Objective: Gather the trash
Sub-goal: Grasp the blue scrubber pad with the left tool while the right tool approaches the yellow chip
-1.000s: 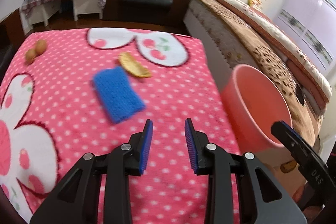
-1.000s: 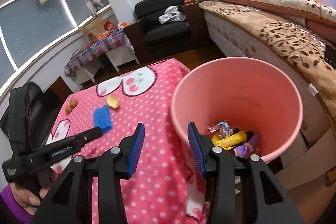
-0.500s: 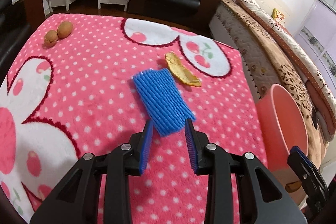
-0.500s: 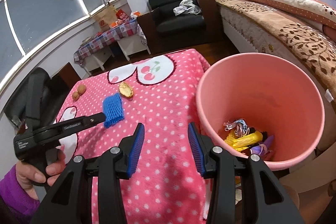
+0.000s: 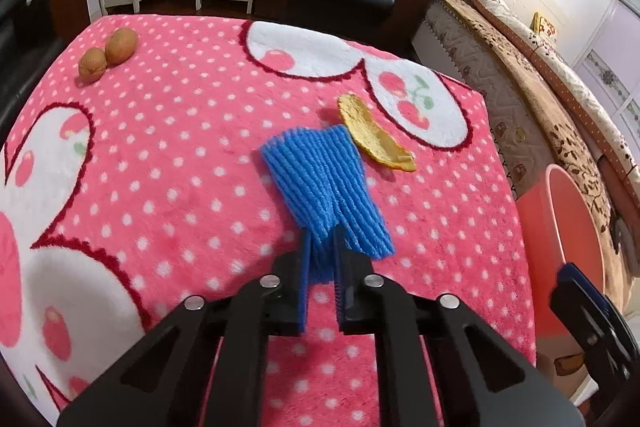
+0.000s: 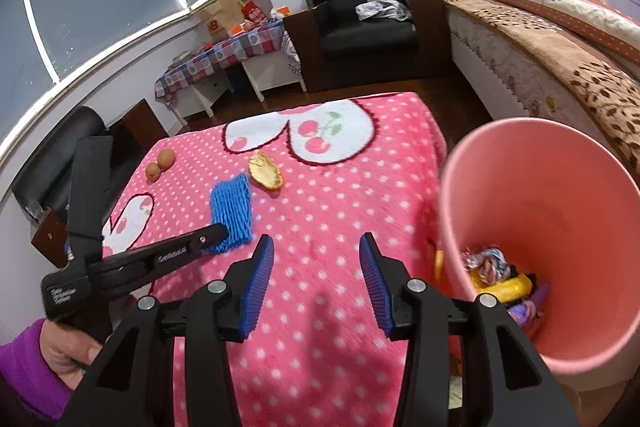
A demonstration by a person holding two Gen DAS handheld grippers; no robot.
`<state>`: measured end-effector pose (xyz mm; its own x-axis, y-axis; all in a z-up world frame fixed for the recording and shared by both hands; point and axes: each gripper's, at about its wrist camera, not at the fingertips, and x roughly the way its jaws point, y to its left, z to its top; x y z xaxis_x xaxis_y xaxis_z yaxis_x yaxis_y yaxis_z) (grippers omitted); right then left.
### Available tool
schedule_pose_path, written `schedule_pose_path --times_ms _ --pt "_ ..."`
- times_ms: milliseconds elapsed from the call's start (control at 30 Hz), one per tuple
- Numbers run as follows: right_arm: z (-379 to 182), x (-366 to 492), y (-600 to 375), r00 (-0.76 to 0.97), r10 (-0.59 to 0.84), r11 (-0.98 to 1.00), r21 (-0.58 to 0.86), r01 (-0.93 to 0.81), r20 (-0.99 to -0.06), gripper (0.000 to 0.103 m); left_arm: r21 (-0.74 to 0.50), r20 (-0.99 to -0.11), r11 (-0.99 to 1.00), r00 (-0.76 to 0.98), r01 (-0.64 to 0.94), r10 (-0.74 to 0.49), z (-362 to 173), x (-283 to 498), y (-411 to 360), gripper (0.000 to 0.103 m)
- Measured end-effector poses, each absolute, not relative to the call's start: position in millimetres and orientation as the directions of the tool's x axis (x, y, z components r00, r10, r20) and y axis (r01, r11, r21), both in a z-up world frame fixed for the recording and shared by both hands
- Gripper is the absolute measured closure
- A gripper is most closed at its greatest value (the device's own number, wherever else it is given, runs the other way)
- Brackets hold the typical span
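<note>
Pinching only the net's (image 5: 326, 187) near edge, left gripper (image 5: 322, 277) is risking slip; right gripper (image 6: 316, 287) is opening, holding nothing.

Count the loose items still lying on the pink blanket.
4: blue foam net, pinched at its near end by the left gripper; yellow peel touching it; two brown fruits together at the far left.

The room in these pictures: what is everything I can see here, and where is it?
blue foam net: one, blue, on the pink blanket, near end pinched
peel: one, yellow, just beyond the net
brown fruits: two, brown, blanket's far left
blanket: one, pink with white dots, covering the table
bin: one, pink, right of the table, wrappers inside
armchair: one, black, far side
bed: one, brown cover, right
left tool: shut on the net
right tool: empty, jaws opening
</note>
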<state>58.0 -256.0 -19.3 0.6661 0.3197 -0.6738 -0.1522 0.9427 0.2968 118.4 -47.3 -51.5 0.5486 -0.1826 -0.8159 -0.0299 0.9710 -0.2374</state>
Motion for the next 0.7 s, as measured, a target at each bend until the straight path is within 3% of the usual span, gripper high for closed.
schedule_pose_path --times_ms 700 --pt "-45.0 161.3 -179.1 0.610 0.344 0.939 0.258 -0.227 -0.713 0.059 -0.247 -0.784 0.968 0.597 -0.052 -0.169 -42.0 105.4 -0.9 0.096"
